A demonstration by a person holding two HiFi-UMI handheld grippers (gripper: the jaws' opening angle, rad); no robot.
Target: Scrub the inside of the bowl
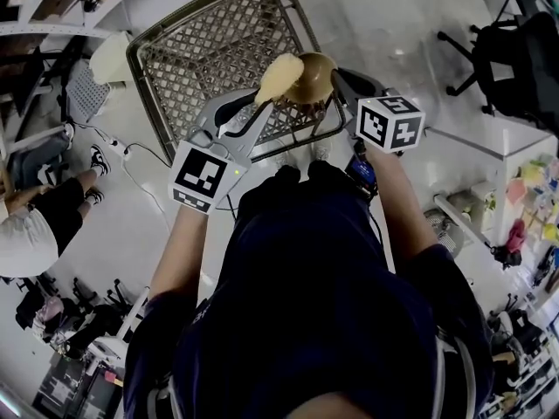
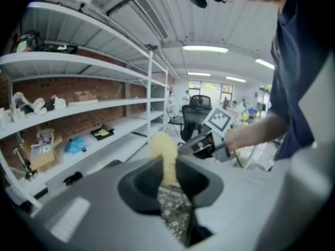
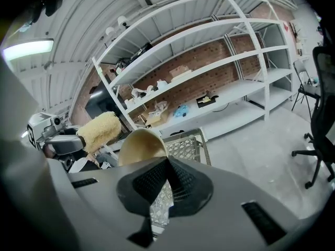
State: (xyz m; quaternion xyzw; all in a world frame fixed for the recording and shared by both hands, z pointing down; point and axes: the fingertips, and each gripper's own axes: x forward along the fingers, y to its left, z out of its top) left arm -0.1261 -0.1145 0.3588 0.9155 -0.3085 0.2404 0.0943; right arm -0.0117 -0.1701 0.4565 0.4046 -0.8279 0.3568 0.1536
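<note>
Wire-mesh basket point(image 1: 218, 51) stands on the pale floor. A thin cable point(image 1: 144, 149) trails past its near-left corner. A person point(image 1: 35, 225) sits at the left edge, with black-and-white sneakers point(image 1: 98, 160) near the cable. Black office chair point(image 1: 515, 59) well off to the right. White shelving point(image 3: 235, 93) runs along a brick wall point(image 3: 241, 77). A blue bundle point(image 2: 76, 145) and a cardboard box point(image 2: 39, 153) lie on one low shelf. Strip lights point(image 2: 205, 49) lit overhead.

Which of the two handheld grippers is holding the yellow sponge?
The left gripper: its jaws pinch the sponge, while the right gripper clamps the bowl.
</note>
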